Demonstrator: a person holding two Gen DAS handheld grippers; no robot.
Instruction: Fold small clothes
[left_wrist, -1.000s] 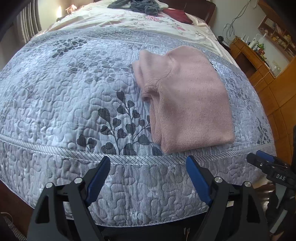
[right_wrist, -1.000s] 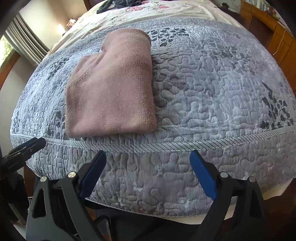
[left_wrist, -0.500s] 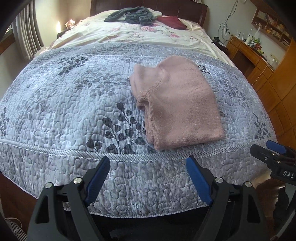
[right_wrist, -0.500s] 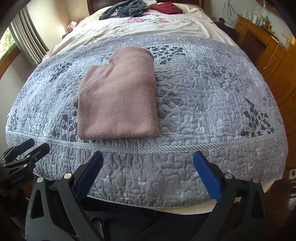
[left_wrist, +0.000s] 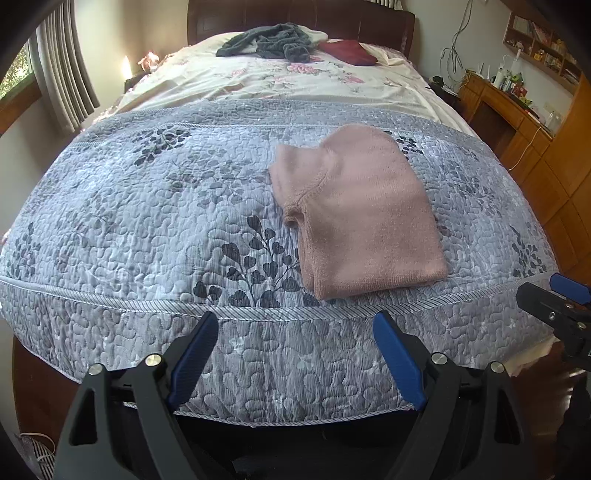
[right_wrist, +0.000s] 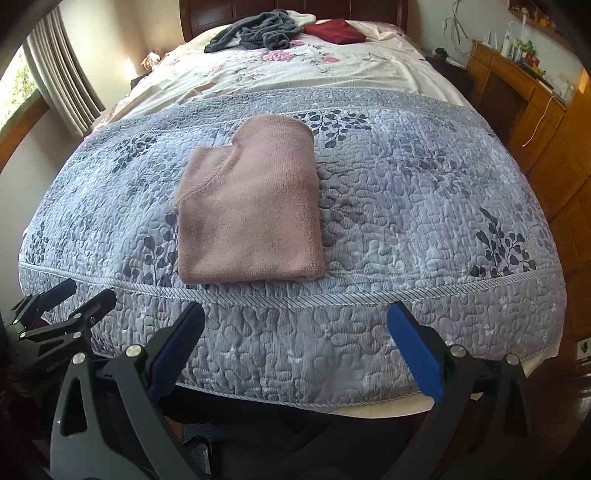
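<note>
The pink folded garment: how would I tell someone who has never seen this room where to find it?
Start at the bed's foot, where a grey quilted cover with dark leaf prints lies. The pink folded garment sits on it near the front edge, a flat, neat block. The other clothes, a crumpled grey pile and a dark red piece, lie far off by the headboard.

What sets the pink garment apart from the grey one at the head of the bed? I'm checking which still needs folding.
The pink garment lies folded flat in a neat block on the quilt; the grey garment is a crumpled heap on the floral sheet. Pink lies near the grippers, grey far. Neither is held.
</note>
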